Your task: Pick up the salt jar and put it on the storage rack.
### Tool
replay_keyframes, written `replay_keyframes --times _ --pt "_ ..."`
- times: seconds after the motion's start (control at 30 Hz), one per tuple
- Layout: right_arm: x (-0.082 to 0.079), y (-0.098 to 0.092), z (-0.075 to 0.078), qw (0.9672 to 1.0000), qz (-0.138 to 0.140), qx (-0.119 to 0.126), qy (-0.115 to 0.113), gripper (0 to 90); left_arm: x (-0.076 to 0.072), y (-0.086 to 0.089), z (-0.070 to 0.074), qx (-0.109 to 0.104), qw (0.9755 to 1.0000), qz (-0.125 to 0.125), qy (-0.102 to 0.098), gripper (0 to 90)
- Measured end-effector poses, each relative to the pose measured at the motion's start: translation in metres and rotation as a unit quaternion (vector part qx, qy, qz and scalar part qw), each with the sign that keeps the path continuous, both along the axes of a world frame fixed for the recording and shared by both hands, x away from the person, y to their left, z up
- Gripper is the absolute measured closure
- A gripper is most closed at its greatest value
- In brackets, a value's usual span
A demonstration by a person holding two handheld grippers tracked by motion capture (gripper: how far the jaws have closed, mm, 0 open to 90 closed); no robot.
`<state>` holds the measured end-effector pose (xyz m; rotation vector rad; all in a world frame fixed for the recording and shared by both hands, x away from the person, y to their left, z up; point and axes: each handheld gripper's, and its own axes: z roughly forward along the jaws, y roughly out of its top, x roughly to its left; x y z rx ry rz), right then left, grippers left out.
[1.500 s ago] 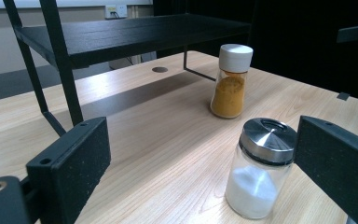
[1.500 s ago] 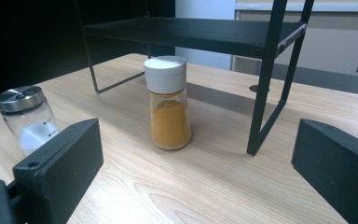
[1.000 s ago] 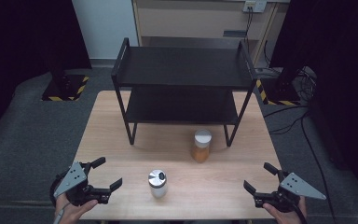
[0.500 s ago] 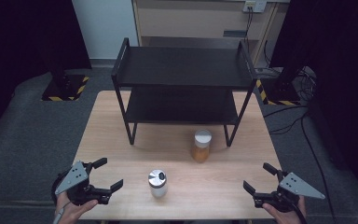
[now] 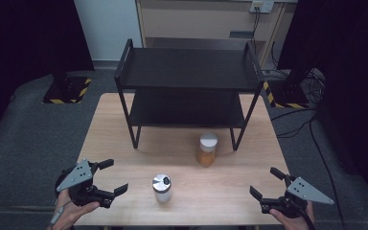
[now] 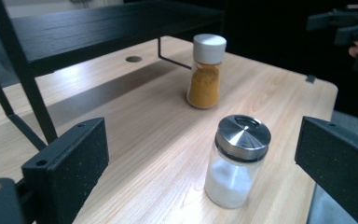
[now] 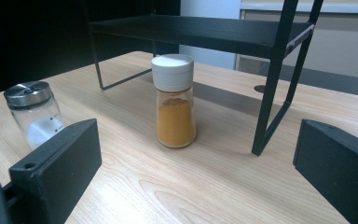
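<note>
We see a pale wooden table (image 5: 124, 143) with a visible straight grain and rounded corners, carrying a two-tier rack (image 5: 187, 72) of matte black metal: flat rectangular shelves on thin square-section legs. Two cylindrical jars stand upright on the bare wood in front of the rack, well apart from each other. The salt jar (image 5: 162, 188) is clear glass with white granules in its lower part and a brushed, shiny steel lid; it stands near the front edge, between the two grippers and nearer the left one. The spice jar (image 5: 207, 149) is clear, tapering slightly inward toward the top, filled with fine orange-yellow powder and capped with a smooth white plastic lid; it stands just beside the rack's front right leg. Our left gripper (image 5: 111, 178) is held at the table's front left corner with its blocky, matte black, finely speckled jaws spread wide and holding nothing; the salt jar sits ahead, framed between them. Our right gripper (image 5: 267, 183) is held at the front right corner, jaws likewise spread and empty, facing the spice jar.
</note>
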<state>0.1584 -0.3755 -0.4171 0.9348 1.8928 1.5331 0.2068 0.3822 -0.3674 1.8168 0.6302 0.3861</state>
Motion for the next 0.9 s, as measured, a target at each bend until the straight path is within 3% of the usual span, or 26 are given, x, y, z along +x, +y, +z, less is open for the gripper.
replay_keyframes --times 0.17,0.27,0.3,0.43,0.9 --pt "0.001 0.000 0.000 1.0000 0.003 0.000 0.000 1.0 0.012 -0.002 0.021 0.032 0.9991 -0.028 0.006 1.4" --pt "0.001 0.000 -0.001 1.0000 0.004 0.001 0.001 0.9 0.016 -0.003 0.026 0.038 0.9985 -0.038 0.009 1.6" --pt "0.002 -0.001 -0.001 1.0000 0.005 0.002 0.003 0.9 0.020 -0.005 0.034 0.055 0.9973 -0.047 0.008 1.6" --pt "0.003 -0.001 -0.001 1.0000 0.004 0.002 0.005 0.9 0.027 -0.007 0.043 0.069 0.9959 -0.057 0.012 1.6" --pt "0.007 -0.002 -0.002 0.9999 0.010 0.003 0.010 1.0 0.048 -0.010 0.057 0.082 0.9932 -0.076 0.031 1.7"
